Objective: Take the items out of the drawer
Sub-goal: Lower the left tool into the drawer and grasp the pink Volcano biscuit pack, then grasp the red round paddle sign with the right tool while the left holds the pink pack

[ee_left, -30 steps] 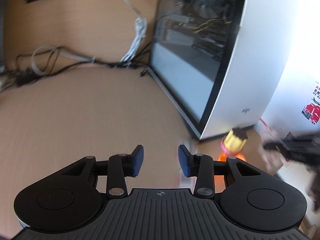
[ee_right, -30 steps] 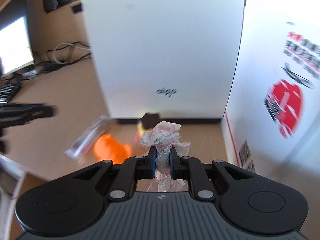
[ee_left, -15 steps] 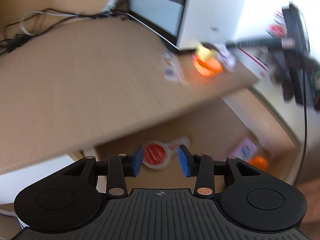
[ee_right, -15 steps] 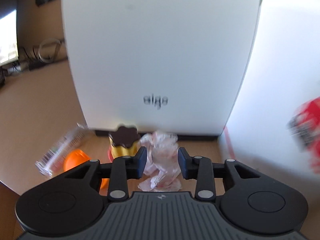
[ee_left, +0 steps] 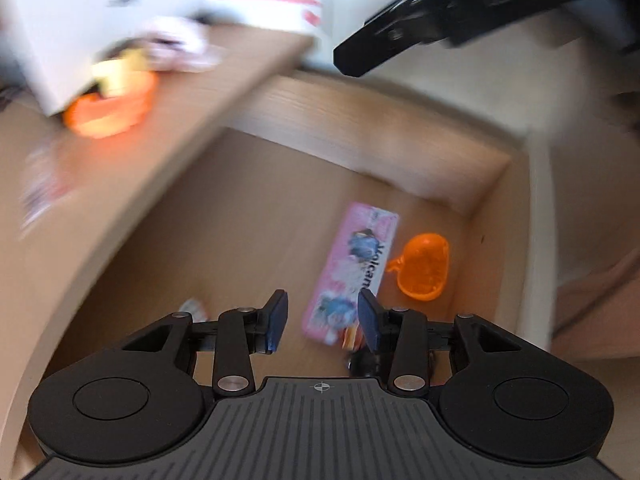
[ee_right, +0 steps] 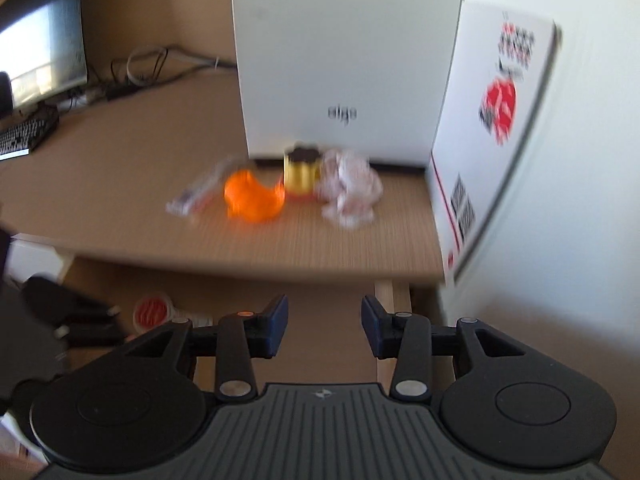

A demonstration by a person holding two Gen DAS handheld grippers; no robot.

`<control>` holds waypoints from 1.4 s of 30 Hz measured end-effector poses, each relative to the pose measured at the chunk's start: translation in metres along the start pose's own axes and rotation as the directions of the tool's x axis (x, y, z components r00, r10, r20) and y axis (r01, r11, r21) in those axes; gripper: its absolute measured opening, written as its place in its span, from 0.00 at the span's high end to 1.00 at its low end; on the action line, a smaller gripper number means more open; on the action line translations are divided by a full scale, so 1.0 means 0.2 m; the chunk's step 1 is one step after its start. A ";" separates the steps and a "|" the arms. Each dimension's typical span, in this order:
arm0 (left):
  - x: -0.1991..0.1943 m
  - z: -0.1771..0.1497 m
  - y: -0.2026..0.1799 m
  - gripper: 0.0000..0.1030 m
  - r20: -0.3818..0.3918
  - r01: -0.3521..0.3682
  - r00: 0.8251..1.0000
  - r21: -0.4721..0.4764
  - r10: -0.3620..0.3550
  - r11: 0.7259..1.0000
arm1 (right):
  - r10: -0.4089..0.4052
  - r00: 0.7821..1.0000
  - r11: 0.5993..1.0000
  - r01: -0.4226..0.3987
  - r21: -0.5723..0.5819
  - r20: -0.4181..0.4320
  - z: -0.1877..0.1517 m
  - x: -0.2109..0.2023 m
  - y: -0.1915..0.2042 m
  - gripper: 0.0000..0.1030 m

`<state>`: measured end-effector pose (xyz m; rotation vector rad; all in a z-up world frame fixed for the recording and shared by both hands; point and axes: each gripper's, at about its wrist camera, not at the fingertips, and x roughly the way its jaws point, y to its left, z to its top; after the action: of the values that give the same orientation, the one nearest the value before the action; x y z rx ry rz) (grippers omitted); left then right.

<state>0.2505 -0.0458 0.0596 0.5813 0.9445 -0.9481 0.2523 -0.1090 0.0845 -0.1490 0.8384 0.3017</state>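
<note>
Two views, one open wooden drawer [ee_left: 360, 148]. Left wrist view: the drawer floor holds a pink printed packet [ee_left: 352, 276] lying lengthwise and, just beside it on the right, an orange pumpkin-shaped piece [ee_left: 424, 268] near the right wall; a small dark object by the packet's near end is too hidden to name. The left gripper [ee_left: 322, 322] hangs over the packet's near end, fingers partly apart, pads clear of it, holding nothing. Right wrist view: only here are the items already set on the desk [ee_right: 120, 184] seen sharply: a clear wrapped packet [ee_right: 196, 194], an orange cup-like piece [ee_right: 254, 198], a yellow cylinder with dark cap [ee_right: 302, 170] and a pink frilled cloth [ee_right: 350, 188], grouped before a white computer case [ee_right: 344, 52]; a white carton [ee_right: 492, 128] stands to their right. A red-lidded round item [ee_right: 152, 310] lies in the drawer below the desk edge. The right gripper [ee_right: 324, 326] is empty; its jaws have just been opening. A second ago they pinched the frilled cloth, which now rests on the desk well beyond them. The left view then faced the desk and case, not the drawer.
</note>
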 end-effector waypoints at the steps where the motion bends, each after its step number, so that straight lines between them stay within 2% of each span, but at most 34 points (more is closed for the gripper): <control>1: 0.06 0.02 -0.02 0.58 -0.021 -0.015 1.000 0.035 0.016 0.999 | -0.004 1.000 1.000 0.004 -0.001 -0.022 -0.03 -0.01 0.00 0.61; 3: 0.15 0.04 -0.05 0.60 -0.044 -0.008 0.999 0.083 0.012 0.997 | -0.019 0.998 1.000 0.019 0.005 -0.058 -0.08 -0.04 -0.02 0.61; 5: 0.21 0.05 -0.05 0.59 -0.069 0.045 0.997 0.084 -0.039 0.995 | -0.023 0.997 1.000 0.024 0.007 -0.073 -0.11 -0.08 -0.04 0.61; 7: 0.24 0.05 -0.04 0.52 -0.078 0.079 0.994 0.078 -0.073 0.994 | -0.022 0.997 1.000 0.022 0.005 -0.070 -0.12 -0.11 -0.07 0.61; 9: 0.27 0.07 -0.04 0.51 -0.107 0.110 0.989 0.068 -0.102 0.992 | -0.021 0.998 1.000 0.021 0.012 -0.067 -0.12 -0.13 -0.09 0.61; 13: 0.36 0.08 -0.09 0.53 -0.145 0.105 0.985 0.082 -0.093 0.991 | -0.017 0.998 1.000 0.019 0.024 -0.065 -0.12 -0.11 -0.10 0.61; 15: 0.38 0.08 -0.10 0.57 -0.132 0.115 0.986 0.063 -0.106 0.991 | -0.018 0.997 0.999 0.020 0.034 -0.072 -0.12 -0.10 -0.11 0.61; 18: 0.37 0.07 -0.07 0.58 -0.157 0.131 0.979 0.000 -0.130 0.991 | -0.015 0.997 0.999 0.019 0.041 -0.082 -0.14 -0.08 -0.12 0.61; 20: 0.34 0.05 -0.04 0.59 -0.159 0.127 0.978 -0.040 -0.132 0.991 | -0.017 0.996 0.999 0.020 0.034 -0.088 -0.15 -0.08 -0.11 0.61; 24: 0.11 -0.04 0.05 0.59 -0.068 0.058 0.995 -0.141 -0.068 0.988 | -0.014 0.995 1.000 0.015 0.016 -0.094 -0.17 -0.06 -0.09 0.61; 26: -0.06 -0.12 0.12 0.59 -0.009 0.012 1.000 -0.234 -0.015 0.972 | -0.001 0.995 1.000 0.001 0.000 -0.096 -0.17 -0.05 -0.06 0.61; 29: -0.33 -0.29 0.22 0.59 0.074 -0.035 0.995 -0.404 0.071 0.914 | 0.047 0.991 0.998 -0.051 -0.033 -0.122 -0.15 0.02 0.00 0.61; 33: -0.61 -0.54 0.31 0.59 0.131 -0.075 0.974 -0.586 0.186 0.807 | 0.175 0.967 0.965 -0.206 -0.164 -0.185 -0.12 0.18 0.23 0.61; 35: -0.72 -0.64 0.34 0.59 0.126 -0.104 0.962 -0.654 0.243 0.749 | 0.226 0.949 0.921 -0.282 -0.269 -0.219 -0.12 0.26 0.39 0.61; 37: -0.81 -0.72 0.35 0.59 0.120 -0.113 0.952 -0.718 0.281 0.687 | 0.250 0.938 0.855 -0.331 -0.400 -0.242 -0.14 0.32 0.55 0.61; 39: -0.87 -0.75 0.38 0.59 0.110 -0.117 0.944 -0.767 0.310 0.631 | 0.263 0.929 0.784 -0.363 -0.503 -0.261 -0.17 0.39 0.68 0.61; 42: -0.93 -0.78 0.35 0.59 0.076 -0.138 0.937 -0.818 0.342 0.559 | 0.282 0.924 0.709 -0.383 -0.592 -0.259 -0.19 0.50 0.81 0.61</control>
<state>0.2000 0.1860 0.1470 -0.1930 0.9408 -0.2362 0.2352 0.0552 -0.0175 -0.6703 0.8851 0.9344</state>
